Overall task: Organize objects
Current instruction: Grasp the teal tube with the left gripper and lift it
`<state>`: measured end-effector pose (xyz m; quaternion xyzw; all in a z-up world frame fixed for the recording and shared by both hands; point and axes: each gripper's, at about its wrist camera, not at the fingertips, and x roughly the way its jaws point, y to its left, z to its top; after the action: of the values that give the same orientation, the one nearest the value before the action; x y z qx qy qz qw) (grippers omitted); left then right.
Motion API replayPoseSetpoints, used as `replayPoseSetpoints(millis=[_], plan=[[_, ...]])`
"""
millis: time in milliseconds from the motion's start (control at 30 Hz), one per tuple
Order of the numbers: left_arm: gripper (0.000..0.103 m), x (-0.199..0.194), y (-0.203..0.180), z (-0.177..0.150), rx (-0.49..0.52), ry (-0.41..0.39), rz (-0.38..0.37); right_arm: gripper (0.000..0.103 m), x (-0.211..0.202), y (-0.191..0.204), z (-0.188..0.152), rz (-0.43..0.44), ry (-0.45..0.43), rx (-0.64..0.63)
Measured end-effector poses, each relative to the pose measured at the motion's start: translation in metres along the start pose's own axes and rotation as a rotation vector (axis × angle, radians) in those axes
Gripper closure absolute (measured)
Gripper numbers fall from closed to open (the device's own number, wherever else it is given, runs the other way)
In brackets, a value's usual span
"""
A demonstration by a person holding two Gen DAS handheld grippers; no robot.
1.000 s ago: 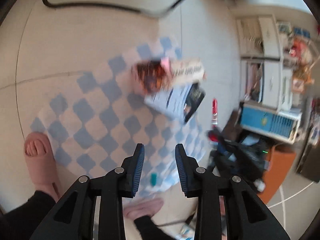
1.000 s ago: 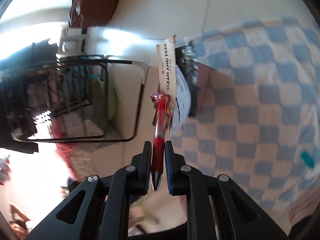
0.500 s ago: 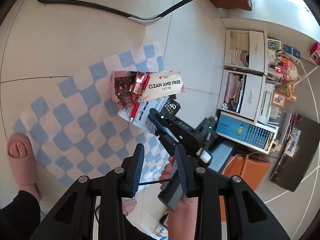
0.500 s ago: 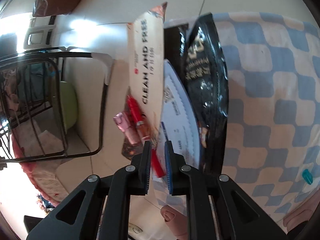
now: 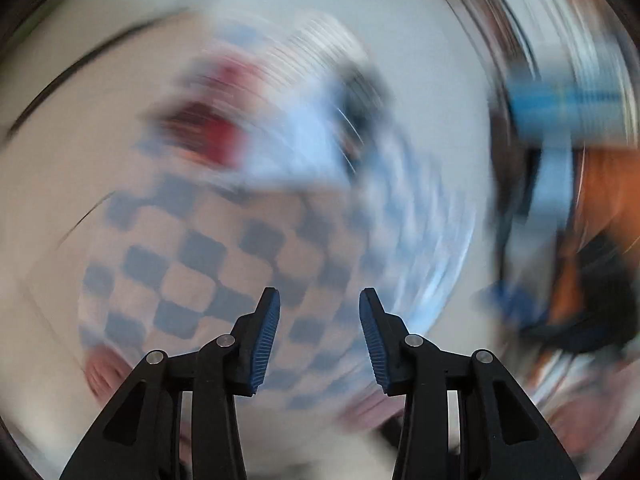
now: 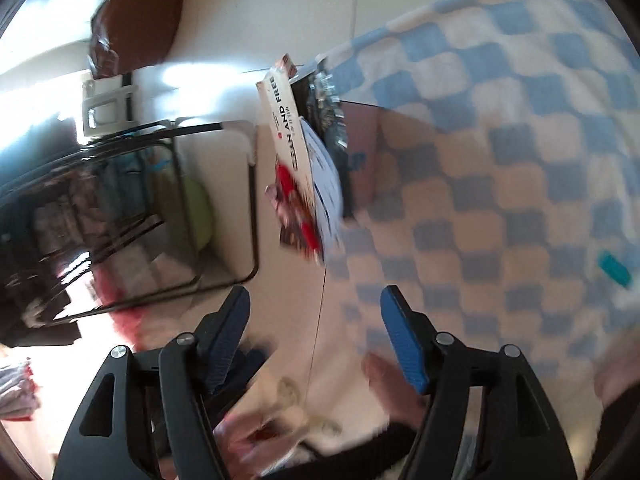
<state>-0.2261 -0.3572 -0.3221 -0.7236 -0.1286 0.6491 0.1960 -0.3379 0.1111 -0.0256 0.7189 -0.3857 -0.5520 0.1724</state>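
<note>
A pile of packets lies at the edge of the blue-checked mat (image 6: 500, 184): a white packet marked "CLEAN AND FREE" (image 6: 286, 120), a white-blue leaflet (image 6: 326, 184), a dark foil packet (image 6: 328, 116) and a red pen (image 6: 296, 200) on a brown packet. My right gripper (image 6: 314, 308) is open and empty, held back above the floor short of the pile. In the left wrist view all is smeared by motion; the pile (image 5: 224, 136) shows as a red and white blur on the mat (image 5: 200, 264). My left gripper (image 5: 319, 312) is open and empty.
A small teal object (image 6: 614, 269) lies on the mat at the right. A black metal-frame stand (image 6: 168, 216) with a green thing under it stands left of the pile. A brown cushion (image 6: 136, 36) lies farther back. Blue and orange furniture (image 5: 568, 128) blurs at the right.
My right gripper has let go of the red pen, which now lies on the pile, then opened wide and drawn back. My left gripper has opened wider and swings fast, blurring its view.
</note>
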Motion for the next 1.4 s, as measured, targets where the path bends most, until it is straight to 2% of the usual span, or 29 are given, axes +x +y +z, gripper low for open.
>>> replayPoseSetpoints(millis=[67, 100, 167, 233, 267, 367, 400, 467, 500, 567, 667, 733, 767, 800, 867, 900, 1000, 1033, 1133, 1233, 1300, 1400], plan=[[0.064, 0.056, -0.063, -0.015, 0.255, 0.045, 0.104, 0.027, -0.051, -0.02, -0.016, 0.04, -0.075, 0.061], [0.064, 0.079, -0.086, -0.021, 0.349, 0.049, 0.134, 0.023, -0.078, -0.032, -0.021, 0.066, -0.127, 0.105], [0.064, 0.13, -0.138, -0.04, 0.571, 0.046, 0.171, 0.019, -0.13, -0.058, -0.035, 0.202, -0.241, 0.205], [0.064, 0.169, -0.17, -0.058, 0.752, 0.047, 0.173, 0.013, -0.173, -0.08, -0.045, 0.325, -0.317, 0.215], [0.064, 0.193, -0.186, -0.073, 0.883, 0.052, 0.185, 0.01, -0.189, -0.087, -0.045, 0.325, -0.347, 0.199], [0.064, 0.245, -0.207, -0.108, 1.218, 0.103, 0.238, 0.008, -0.23, -0.12, -0.043, 0.172, -0.434, 0.213], [0.064, 0.256, -0.21, -0.116, 1.313, 0.123, 0.262, 0.008, -0.238, -0.131, -0.042, 0.172, -0.442, 0.244], [0.064, 0.277, -0.216, -0.133, 1.528, 0.178, 0.304, 0.008, -0.251, -0.152, -0.038, 0.278, -0.439, 0.299], [0.064, 0.284, -0.219, -0.136, 1.592, 0.19, 0.317, 0.008, -0.257, -0.157, -0.038, 0.306, -0.438, 0.306], [0.064, 0.295, -0.227, -0.137, 1.681, 0.204, 0.33, 0.008, -0.269, -0.159, -0.037, 0.281, -0.448, 0.268], [0.063, 0.313, -0.241, -0.128, 1.71, 0.221, 0.316, 0.008, -0.278, -0.165, -0.033, 0.196, -0.457, 0.203], [0.063, 0.331, -0.243, -0.126, 1.716, 0.298, 0.343, 0.008, -0.281, -0.179, -0.033, 0.151, -0.447, 0.203], [0.063, 0.344, -0.24, -0.125, 1.734, 0.374, 0.406, 0.008, -0.283, -0.186, -0.033, 0.14, -0.44, 0.215], [0.062, 0.343, -0.242, -0.126, 1.76, 0.371, 0.362, 0.008, -0.283, -0.194, -0.033, 0.137, -0.429, 0.23], [0.061, 0.348, -0.241, -0.121, 1.734, 0.41, 0.35, 0.008, -0.28, -0.208, -0.029, 0.155, -0.399, 0.267], [0.062, 0.351, -0.242, -0.114, 1.679, 0.423, 0.345, 0.008, -0.28, -0.212, -0.028, 0.161, -0.392, 0.277], [0.082, 0.358, -0.242, -0.082, 1.449, 0.444, 0.326, 0.008, -0.284, -0.212, -0.023, 0.144, -0.391, 0.265], [0.082, 0.357, -0.24, -0.072, 1.387, 0.439, 0.308, 0.008, -0.286, -0.209, -0.022, 0.143, -0.397, 0.256], [0.082, 0.346, -0.227, -0.05, 1.284, 0.407, 0.262, 0.008, -0.29, -0.201, -0.022, 0.152, -0.415, 0.233], [0.082, 0.319, -0.218, -0.017, 1.092, 0.351, 0.134, 0.008, -0.29, -0.195, -0.024, 0.14, -0.424, 0.213], [0.082, 0.28, -0.212, 0.013, 0.936, 0.259, -0.006, 0.008, -0.287, -0.192, -0.025, 0.145, -0.418, 0.211], [0.082, 0.218, -0.212, 0.038, 0.85, 0.144, -0.126, 0.008, -0.27, -0.182, -0.021, 0.126, -0.356, 0.189]])
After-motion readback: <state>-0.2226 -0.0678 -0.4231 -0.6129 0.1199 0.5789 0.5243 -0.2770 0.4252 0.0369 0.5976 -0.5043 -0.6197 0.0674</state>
